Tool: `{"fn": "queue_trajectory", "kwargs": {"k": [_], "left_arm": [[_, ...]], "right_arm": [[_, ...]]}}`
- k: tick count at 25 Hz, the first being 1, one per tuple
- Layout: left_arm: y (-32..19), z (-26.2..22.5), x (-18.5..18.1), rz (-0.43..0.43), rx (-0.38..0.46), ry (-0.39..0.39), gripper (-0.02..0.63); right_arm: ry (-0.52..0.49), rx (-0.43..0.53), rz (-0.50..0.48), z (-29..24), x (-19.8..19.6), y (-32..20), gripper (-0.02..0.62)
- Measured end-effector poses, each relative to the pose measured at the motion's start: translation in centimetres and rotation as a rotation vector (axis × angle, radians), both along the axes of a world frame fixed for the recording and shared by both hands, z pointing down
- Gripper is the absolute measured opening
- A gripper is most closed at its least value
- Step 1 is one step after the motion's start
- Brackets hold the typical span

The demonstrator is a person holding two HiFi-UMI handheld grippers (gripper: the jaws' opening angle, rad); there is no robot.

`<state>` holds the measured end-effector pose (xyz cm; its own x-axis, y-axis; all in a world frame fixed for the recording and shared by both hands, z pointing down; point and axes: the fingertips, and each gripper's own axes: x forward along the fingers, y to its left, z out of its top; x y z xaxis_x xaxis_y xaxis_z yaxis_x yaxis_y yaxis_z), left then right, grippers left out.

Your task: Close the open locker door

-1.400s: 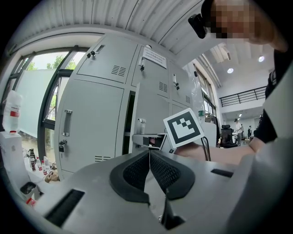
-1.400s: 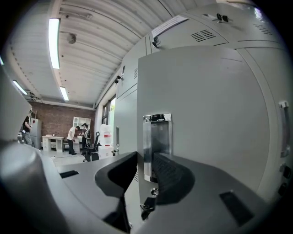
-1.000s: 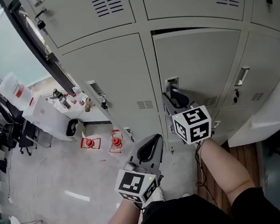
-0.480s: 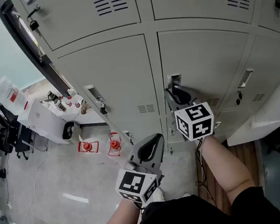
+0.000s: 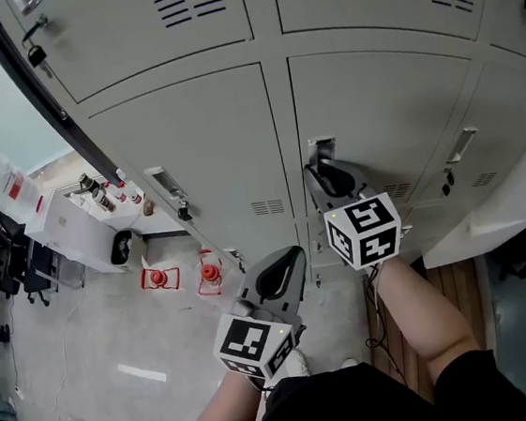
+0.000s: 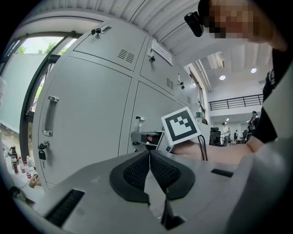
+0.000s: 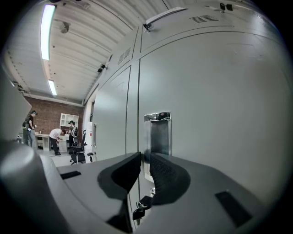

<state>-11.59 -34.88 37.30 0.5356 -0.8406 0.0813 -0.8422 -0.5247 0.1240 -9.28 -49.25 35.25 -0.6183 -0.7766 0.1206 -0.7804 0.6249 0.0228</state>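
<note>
Right gripper is held level at the locker door, its tips at the recessed chrome handle by the door's left edge. Its jaws have just been closing and are seen narrowly apart, with nothing pinched. Only the handle plate and the door seam show through the slit.

The door is found in the middle row, right of centre. It lies flush with its neighbours and no dark gap is seen along its top edge, so it is judged shut or all but shut.

For a clean finish, pressure is best kept square on the handle side until the latch seats. The gripper is then best drawn straight back, so that the door is not dragged out again. No help is needed from the left gripper, which is held well back from the lockers, its pads pressed together on nothing.

What looks like a small padlock below the handle is shown only in the right gripper view. The left gripper view alone gives the right gripper's tips side-on at the door face, though contact cannot be settled there. Only the head view takes in the neighbouring door and the floor.
</note>
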Motion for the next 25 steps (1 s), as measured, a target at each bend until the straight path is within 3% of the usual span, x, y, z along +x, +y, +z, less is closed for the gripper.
{"fn": "queue_trajectory", "kwargs": {"k": [13,25], "left_arm": [[-0.5,-0.2,1.2,0.017,0.008,0.008,0.02],[0.9,-0.7,3.1,0.008,0.014,0.003,0.02]], "right_arm": [[-0.004,0.002,-0.003,0.2,0.8,0.3,0.109],[-0.054,-0.027,0.04,0.1,5.4,0.8,0.133]]}}
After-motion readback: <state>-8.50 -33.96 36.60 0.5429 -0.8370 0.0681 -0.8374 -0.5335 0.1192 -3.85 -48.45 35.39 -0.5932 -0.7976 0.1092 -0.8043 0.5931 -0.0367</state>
